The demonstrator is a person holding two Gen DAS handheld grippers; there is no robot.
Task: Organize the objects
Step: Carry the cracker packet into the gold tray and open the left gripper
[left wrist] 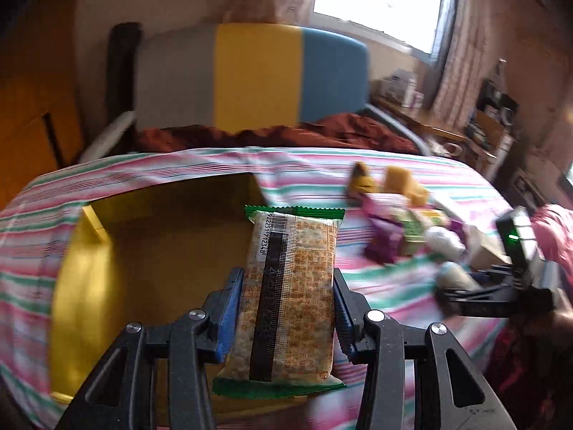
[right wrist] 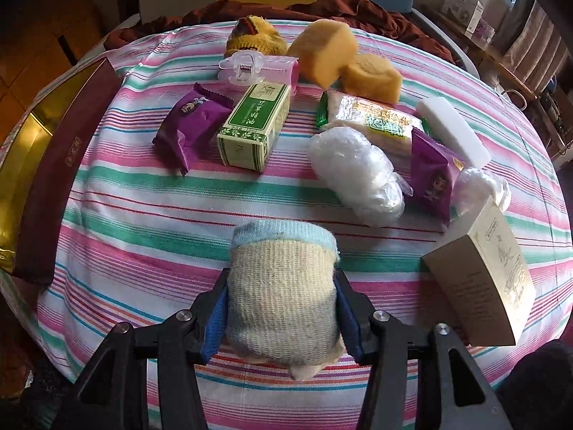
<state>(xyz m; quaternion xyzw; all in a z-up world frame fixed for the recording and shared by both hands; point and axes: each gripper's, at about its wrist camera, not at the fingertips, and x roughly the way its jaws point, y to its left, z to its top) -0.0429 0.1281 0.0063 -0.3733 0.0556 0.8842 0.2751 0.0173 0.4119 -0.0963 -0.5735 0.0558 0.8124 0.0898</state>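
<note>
My left gripper [left wrist: 286,308] is shut on a green-edged snack packet [left wrist: 292,286] and holds it above the right edge of the open gold-lined box [left wrist: 82,272]. My right gripper [right wrist: 283,308] is shut on a rolled cream sock with a light blue cuff [right wrist: 283,286], low over the striped cloth [right wrist: 143,215]. The right gripper also shows at the right of the left wrist view [left wrist: 501,294]. The box shows at the left edge of the right wrist view [right wrist: 53,165], with a dark red outer wall.
On the cloth lie purple snack packets [right wrist: 193,125], a green tea box [right wrist: 254,125], a pink clip [right wrist: 258,68], yellow sponges [right wrist: 326,53], a yellow knitted item [right wrist: 254,36], white plastic wads [right wrist: 358,172], a white block [right wrist: 454,132], another green-edged packet [right wrist: 376,114] and a beige carton [right wrist: 480,279].
</note>
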